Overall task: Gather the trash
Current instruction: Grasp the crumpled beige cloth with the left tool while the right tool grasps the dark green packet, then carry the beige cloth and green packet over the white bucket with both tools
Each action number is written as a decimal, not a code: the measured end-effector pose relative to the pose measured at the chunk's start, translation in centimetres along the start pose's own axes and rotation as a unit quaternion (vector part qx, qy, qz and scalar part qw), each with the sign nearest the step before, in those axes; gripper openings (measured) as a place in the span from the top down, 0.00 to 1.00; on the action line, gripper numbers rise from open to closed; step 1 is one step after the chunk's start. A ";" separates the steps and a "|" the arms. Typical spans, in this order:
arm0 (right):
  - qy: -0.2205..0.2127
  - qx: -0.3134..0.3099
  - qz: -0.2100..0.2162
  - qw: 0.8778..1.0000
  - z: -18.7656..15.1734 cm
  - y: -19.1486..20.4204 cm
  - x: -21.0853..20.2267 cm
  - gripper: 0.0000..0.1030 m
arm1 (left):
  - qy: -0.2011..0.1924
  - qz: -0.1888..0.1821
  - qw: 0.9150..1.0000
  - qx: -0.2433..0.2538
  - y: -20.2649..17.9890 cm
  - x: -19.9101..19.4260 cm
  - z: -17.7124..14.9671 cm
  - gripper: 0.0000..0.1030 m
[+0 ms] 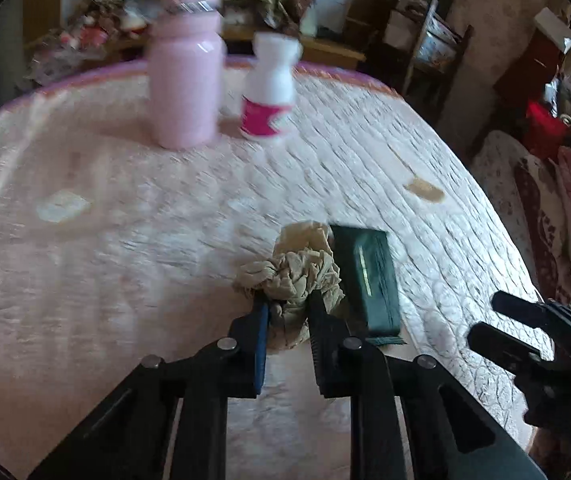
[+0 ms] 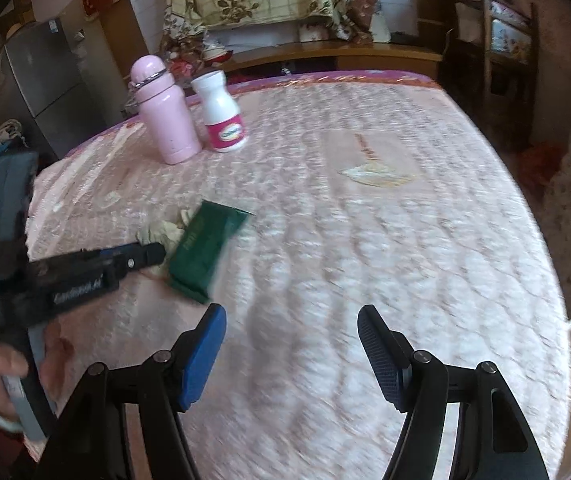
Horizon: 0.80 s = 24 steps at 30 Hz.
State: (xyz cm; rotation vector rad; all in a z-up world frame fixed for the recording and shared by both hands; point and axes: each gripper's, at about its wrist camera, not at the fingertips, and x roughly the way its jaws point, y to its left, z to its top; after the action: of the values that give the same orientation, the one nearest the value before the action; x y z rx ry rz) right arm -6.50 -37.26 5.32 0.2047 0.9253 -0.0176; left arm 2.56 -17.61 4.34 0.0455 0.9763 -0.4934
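- the left gripper (image 1: 288, 300) has its pads pressed in on the crumpled tissue (image 1: 297, 272); the wad bulges out above and below the fingers, so it reads as a pinch on the tissue, not just a hover.
- taking the green packet (image 1: 367, 280) as the landmark: the tissue lies touching its left long edge, both on the pink quilted cover (image 1: 85, 280) of the table.
- the right gripper (image 2: 291, 344) stands spread and empty, nearer the viewer than the green packet and a little to its right, nothing between its fingers.
- well beyond the green packet, toward the far edge, stand the pink bottle (image 1: 185, 80) and the white jar (image 1: 271, 88), upright and just beside each other; neither looks like trash.
- step in hand, as i judge it: the grasp on the first piece of trash is made, and the lift comes next.
- the next move calls for raising the wad straight up so it does not drag the green packet along, then carrying it to a bin; no bin shows in either view.
- the right gripper seems placed to take the green packet, if that counts as trash.
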 end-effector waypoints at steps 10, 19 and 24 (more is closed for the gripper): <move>0.014 -0.011 0.039 0.999 3.3 5.0 5.4 0.30 | -0.029 0.047 0.998 -0.030 4.3 -3.6 -1.1 0.81; 0.022 -0.021 0.034 0.999 3.0 5.1 5.4 0.72 | -0.042 0.032 0.998 -0.021 2.0 -5.1 -2.2 0.81; 0.001 -0.019 0.035 0.999 1.0 3.4 1.0 0.72 | -0.049 0.016 0.999 -0.005 -1.5 -5.6 -3.4 0.81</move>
State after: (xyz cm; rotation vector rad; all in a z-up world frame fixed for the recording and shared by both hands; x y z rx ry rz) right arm -4.72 -34.01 5.73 0.2017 0.9185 0.0640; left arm -3.27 -15.90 7.19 0.0272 0.8805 -0.4563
